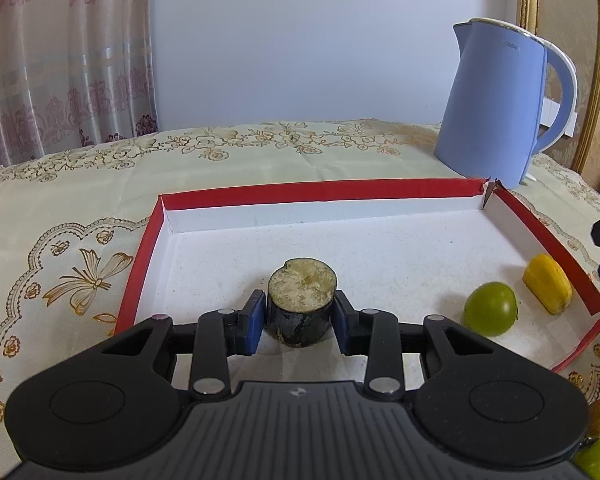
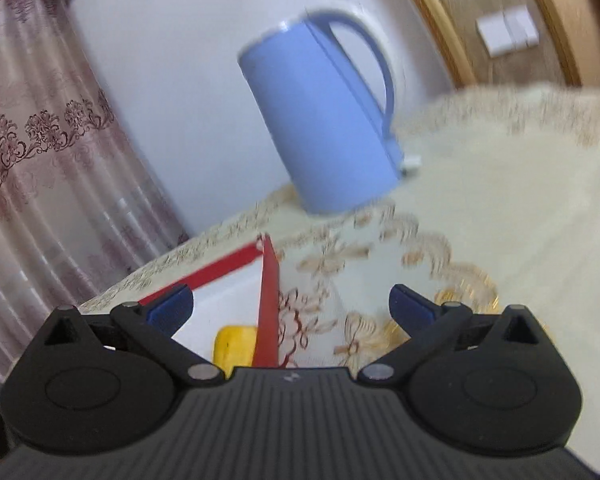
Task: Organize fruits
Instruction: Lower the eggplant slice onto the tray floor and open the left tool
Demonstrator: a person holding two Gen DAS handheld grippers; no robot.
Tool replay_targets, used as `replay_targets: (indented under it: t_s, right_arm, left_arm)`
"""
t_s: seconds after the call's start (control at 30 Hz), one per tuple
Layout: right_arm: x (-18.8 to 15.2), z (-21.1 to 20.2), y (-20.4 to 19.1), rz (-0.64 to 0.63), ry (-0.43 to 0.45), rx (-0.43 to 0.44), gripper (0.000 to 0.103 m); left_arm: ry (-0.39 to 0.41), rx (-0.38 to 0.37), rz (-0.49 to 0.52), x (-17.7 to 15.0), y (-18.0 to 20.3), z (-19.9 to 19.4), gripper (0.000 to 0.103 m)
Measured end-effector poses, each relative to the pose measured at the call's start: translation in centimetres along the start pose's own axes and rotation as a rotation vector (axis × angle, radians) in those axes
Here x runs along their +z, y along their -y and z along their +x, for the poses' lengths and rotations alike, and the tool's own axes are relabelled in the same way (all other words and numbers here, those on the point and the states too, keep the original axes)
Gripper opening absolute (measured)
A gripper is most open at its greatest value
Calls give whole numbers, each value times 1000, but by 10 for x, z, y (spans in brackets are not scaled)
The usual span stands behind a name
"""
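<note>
Angling down toward the tray, the left gripper [image 1: 300, 320] has its blue-padded jaws closed on a short dark-skinned cylinder [image 1: 302, 306] with a pale, fibrous cut top; it stands upright over the white floor of the red-rimmed cardboard tray [image 1: 320, 192]. Near the tray's right wall lie a smooth round green fruit [image 1: 490, 308] and a yellow fruit piece [image 1: 548, 289], just apart. The right gripper [image 2: 290, 308] is rolled, view blurred; its jaws stand wide open with nothing between them, above the tray's corner. A matte blue kettle [image 1: 496, 108] stands on the embroidered cream cloth covering the worktop [image 1: 260, 152].
</note>
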State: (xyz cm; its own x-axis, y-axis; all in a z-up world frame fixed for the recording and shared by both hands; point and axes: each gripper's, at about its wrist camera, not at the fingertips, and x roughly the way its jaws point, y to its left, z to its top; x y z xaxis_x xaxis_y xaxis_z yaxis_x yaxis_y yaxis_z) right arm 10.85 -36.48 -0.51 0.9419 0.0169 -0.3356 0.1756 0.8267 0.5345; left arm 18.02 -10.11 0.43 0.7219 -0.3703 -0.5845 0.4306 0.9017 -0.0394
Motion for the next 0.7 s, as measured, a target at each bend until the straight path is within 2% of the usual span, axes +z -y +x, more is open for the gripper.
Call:
replay_targets:
  t_s: [0.37,0.4,0.47,0.7]
  right_arm:
    - [-4,7,5,27,-65,54,103]
    - [-5,4,5,27,-67,56,103]
    - [-5,5,5,28,-73,60,103]
    - [-5,7,4,27,-86,66,103]
  left_arm:
    - [8,37,32,-2,6,-1,36]
    - [7,46,39,-2,8,-1,38]
    - [7,78,44,-2,8,-1,49]
    - [7,107,61,-2,11,0,51]
